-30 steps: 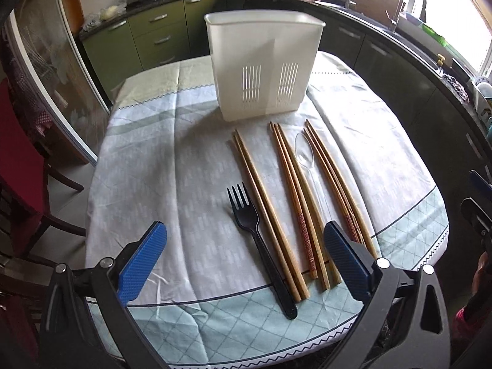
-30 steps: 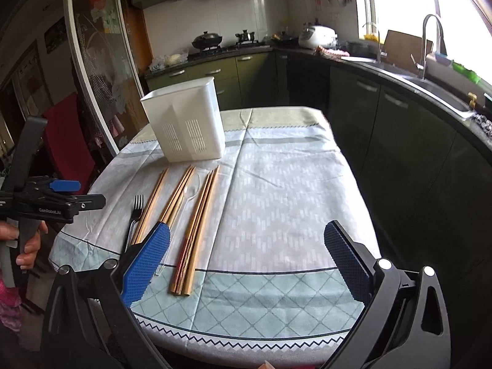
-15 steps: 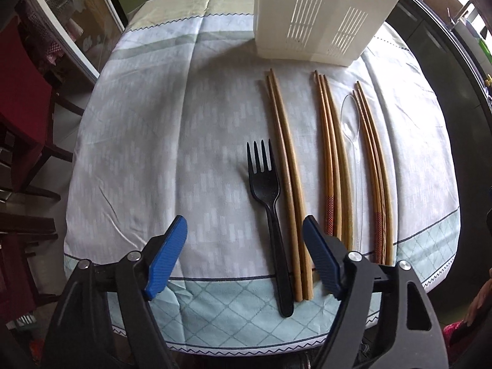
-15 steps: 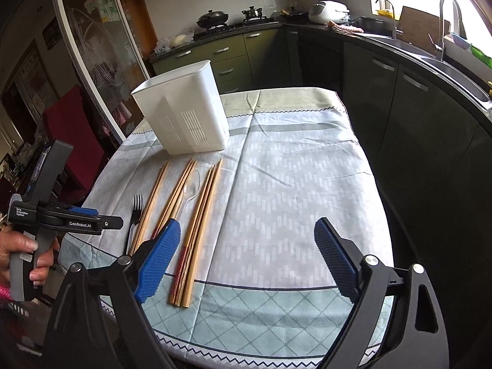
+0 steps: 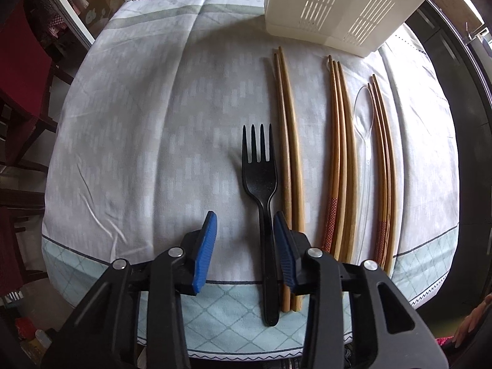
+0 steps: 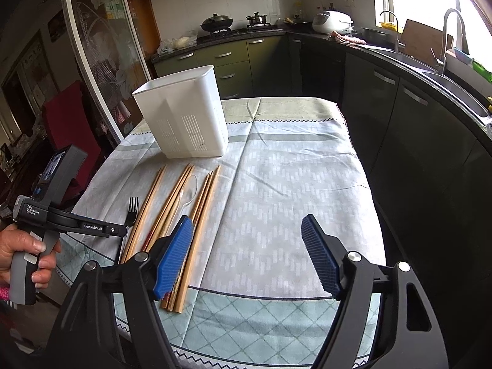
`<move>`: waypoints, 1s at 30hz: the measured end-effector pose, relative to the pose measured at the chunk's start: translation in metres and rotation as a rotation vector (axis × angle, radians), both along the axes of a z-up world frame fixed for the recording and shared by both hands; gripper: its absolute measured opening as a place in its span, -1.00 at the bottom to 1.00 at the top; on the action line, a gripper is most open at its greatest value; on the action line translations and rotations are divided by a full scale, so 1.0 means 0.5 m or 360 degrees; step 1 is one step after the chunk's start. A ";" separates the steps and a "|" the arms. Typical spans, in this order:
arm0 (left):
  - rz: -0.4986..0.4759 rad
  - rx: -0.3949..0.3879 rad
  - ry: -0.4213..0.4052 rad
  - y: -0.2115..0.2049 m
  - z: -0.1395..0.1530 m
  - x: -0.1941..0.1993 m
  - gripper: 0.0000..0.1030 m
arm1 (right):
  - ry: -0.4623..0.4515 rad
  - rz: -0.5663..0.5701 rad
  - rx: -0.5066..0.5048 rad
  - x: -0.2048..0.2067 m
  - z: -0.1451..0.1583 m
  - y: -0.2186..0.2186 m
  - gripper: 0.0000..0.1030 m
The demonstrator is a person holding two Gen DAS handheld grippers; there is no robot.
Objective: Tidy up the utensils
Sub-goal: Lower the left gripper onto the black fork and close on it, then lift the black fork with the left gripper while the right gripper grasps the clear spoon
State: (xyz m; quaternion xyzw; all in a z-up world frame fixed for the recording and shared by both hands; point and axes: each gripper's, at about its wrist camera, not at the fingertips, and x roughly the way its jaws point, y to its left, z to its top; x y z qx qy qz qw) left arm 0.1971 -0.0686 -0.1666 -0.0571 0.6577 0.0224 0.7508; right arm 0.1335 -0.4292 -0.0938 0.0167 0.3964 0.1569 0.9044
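A black plastic fork (image 5: 258, 178) lies on the pale tablecloth (image 5: 138, 141), tines away from me. My left gripper (image 5: 244, 241) points down over its handle; the jaws are closing, with the handle between them near the right pad (image 5: 283, 246) and clear of the left pad. Three bundles of wooden chopsticks (image 5: 287, 160) and a clear spoon (image 5: 364, 123) lie to the right. A white slotted holder (image 5: 341, 6) stands behind. My right gripper (image 6: 247, 252) hovers over the cloth's near edge, jaws closing with nothing between them; its left pad (image 6: 173, 255) overlaps the chopstick ends (image 6: 184, 276).
A hand (image 6: 27, 249) holds the left gripper's handle at the table's left corner. A red chair (image 5: 18, 70) stands left of the table. Dark cabinets and a sink (image 6: 446, 70) run along the right. The table's near edge (image 6: 246, 366) is just below the grippers.
The left gripper has come down and tilted over the fork, and its jaws have narrowed around the handle. The right gripper's jaws have narrowed a little and it has shifted slightly.
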 end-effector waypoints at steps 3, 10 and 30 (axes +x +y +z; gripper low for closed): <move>-0.0013 0.0009 0.0013 -0.013 -0.008 0.001 -0.46 | -0.0003 0.0007 -0.0007 -0.004 0.003 0.002 0.42; -0.0010 0.0032 0.0007 -0.041 -0.007 0.015 -0.72 | -0.0008 0.0045 -0.0031 -0.005 0.012 0.018 0.44; -0.0120 0.0029 -0.0097 0.097 0.012 0.035 -0.83 | 0.0784 0.0351 0.0009 0.205 -0.103 0.222 -0.35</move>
